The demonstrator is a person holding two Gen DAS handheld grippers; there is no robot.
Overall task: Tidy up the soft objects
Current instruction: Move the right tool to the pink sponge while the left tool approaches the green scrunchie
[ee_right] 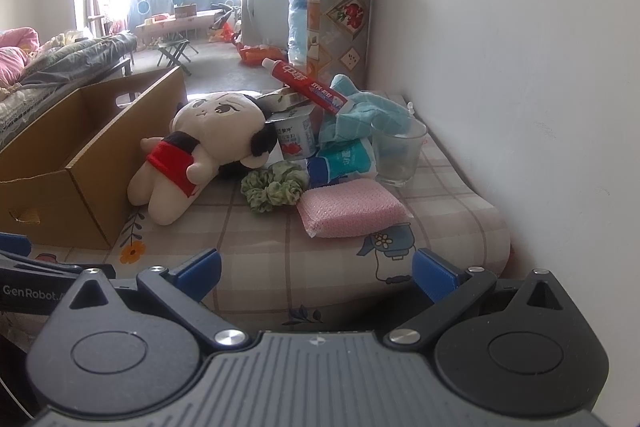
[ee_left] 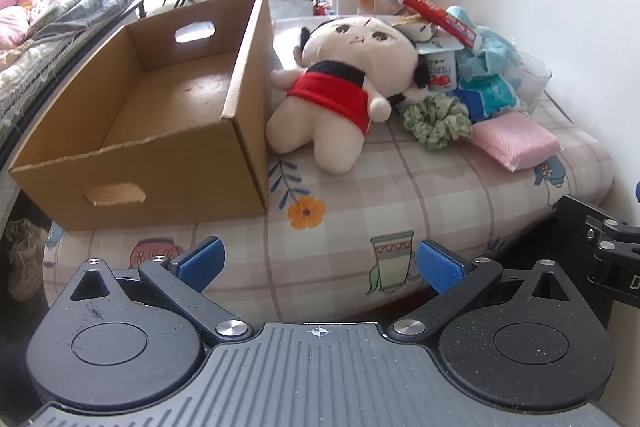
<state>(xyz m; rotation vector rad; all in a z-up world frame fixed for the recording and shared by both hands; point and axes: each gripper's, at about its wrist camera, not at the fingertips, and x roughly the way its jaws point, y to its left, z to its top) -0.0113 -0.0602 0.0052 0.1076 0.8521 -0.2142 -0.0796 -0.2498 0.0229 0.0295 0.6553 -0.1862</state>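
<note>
A plush doll [ee_left: 340, 83] in a red top lies on the checked tablecloth, touching the right wall of an open cardboard box [ee_left: 160, 99]. Beside the doll lie a green scrunchie [ee_left: 436, 121], a pink sponge [ee_left: 516, 141] and a blue cloth [ee_left: 488, 55]. The right wrist view shows the doll [ee_right: 200, 151], box [ee_right: 72, 163], scrunchie [ee_right: 274, 189], sponge [ee_right: 352, 209] and cloth [ee_right: 368, 115]. My left gripper [ee_left: 318, 267] is open and empty at the table's near edge. My right gripper [ee_right: 316, 273] is open and empty, near the sponge side.
A toothpaste tube [ee_left: 436, 15], a yogurt cup [ee_left: 440, 69], a tissue pack [ee_left: 486, 97] and a clear glass [ee_left: 530, 81] sit in the pile by the white wall [ee_right: 520, 67]. The box is empty inside. A bed [ee_left: 48, 27] lies at far left.
</note>
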